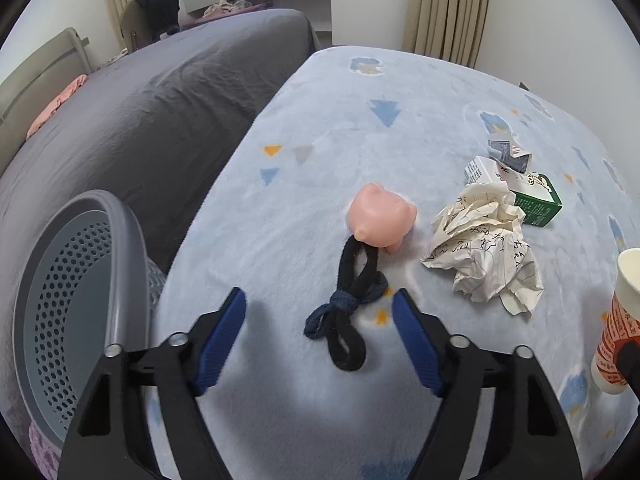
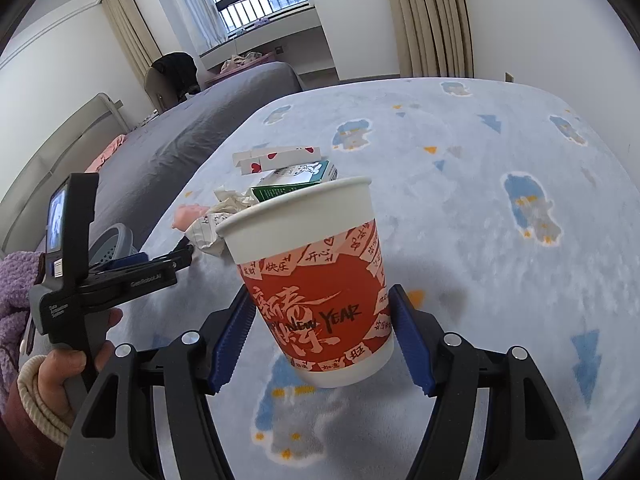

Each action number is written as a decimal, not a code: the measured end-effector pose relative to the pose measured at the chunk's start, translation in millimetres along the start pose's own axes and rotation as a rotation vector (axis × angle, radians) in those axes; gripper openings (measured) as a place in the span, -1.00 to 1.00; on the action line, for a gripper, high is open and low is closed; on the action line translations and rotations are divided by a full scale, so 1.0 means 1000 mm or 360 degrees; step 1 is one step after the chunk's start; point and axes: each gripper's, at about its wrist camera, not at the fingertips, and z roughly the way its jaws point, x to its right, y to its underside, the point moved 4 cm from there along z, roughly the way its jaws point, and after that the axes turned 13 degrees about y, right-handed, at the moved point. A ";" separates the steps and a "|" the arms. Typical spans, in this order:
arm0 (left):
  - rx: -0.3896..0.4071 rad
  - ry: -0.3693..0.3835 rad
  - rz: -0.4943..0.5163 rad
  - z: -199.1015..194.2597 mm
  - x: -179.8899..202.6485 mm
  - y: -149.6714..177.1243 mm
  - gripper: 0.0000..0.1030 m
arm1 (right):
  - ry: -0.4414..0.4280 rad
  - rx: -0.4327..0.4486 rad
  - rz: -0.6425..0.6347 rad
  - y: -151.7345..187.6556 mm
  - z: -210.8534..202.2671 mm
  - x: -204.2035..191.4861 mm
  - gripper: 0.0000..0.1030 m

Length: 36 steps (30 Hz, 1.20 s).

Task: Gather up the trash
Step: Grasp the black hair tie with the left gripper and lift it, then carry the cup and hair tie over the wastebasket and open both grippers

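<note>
My right gripper (image 2: pixel 322 320) is shut on a red and white paper cup (image 2: pixel 312 276), tilted and held just above the blue blanket; the cup also shows at the right edge of the left wrist view (image 1: pixel 618 320). My left gripper (image 1: pixel 320 312) is open and empty above a black and blue hair tie (image 1: pixel 352 304). Crumpled paper (image 1: pixel 484 248), a green and white carton (image 1: pixel 536 196) and a small card box (image 1: pixel 508 152) lie to the right. A grey perforated basket (image 1: pixel 76 304) stands at the left, off the blanket's edge.
A pink pig toy (image 1: pixel 380 216) sits just beyond the hair tie. The blue patterned blanket (image 1: pixel 360 140) covers the surface. A grey bed (image 1: pixel 140 120) lies to the left, with a chair (image 1: pixel 152 16) and window behind.
</note>
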 end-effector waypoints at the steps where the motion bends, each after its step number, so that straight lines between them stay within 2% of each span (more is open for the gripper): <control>1: -0.0012 0.0025 -0.0010 0.002 -0.001 0.000 0.17 | 0.0000 -0.0001 -0.0001 0.000 0.000 0.000 0.27; 3: -0.0007 0.0060 -0.0023 0.001 -0.001 0.000 0.04 | -0.0002 -0.0004 -0.0003 0.001 0.000 -0.001 0.27; 5: -0.0012 0.0092 -0.0022 0.000 0.000 0.000 -0.31 | -0.0002 -0.0005 -0.0007 0.001 0.000 -0.002 0.27; 8: -0.0023 0.0122 -0.0033 -0.003 -0.001 0.001 -0.67 | 0.0002 -0.0011 -0.0010 0.002 0.000 -0.002 0.27; 19: 0.0022 0.0103 0.0027 -0.042 -0.004 0.025 -0.68 | 0.0021 -0.0027 -0.0040 0.009 -0.005 -0.017 0.27; 26: 0.0060 0.0109 0.0101 -0.073 -0.007 0.044 -0.68 | 0.0002 -0.0065 0.0039 0.023 -0.013 -0.031 0.27; 31: 0.0098 0.0126 0.0125 -0.092 -0.019 0.057 -0.68 | -0.0013 -0.0068 0.0055 0.030 -0.022 -0.053 0.27; 36: 0.0146 0.0129 0.0110 -0.107 -0.040 0.063 -0.68 | -0.0012 -0.0055 -0.0031 0.032 -0.030 -0.089 0.27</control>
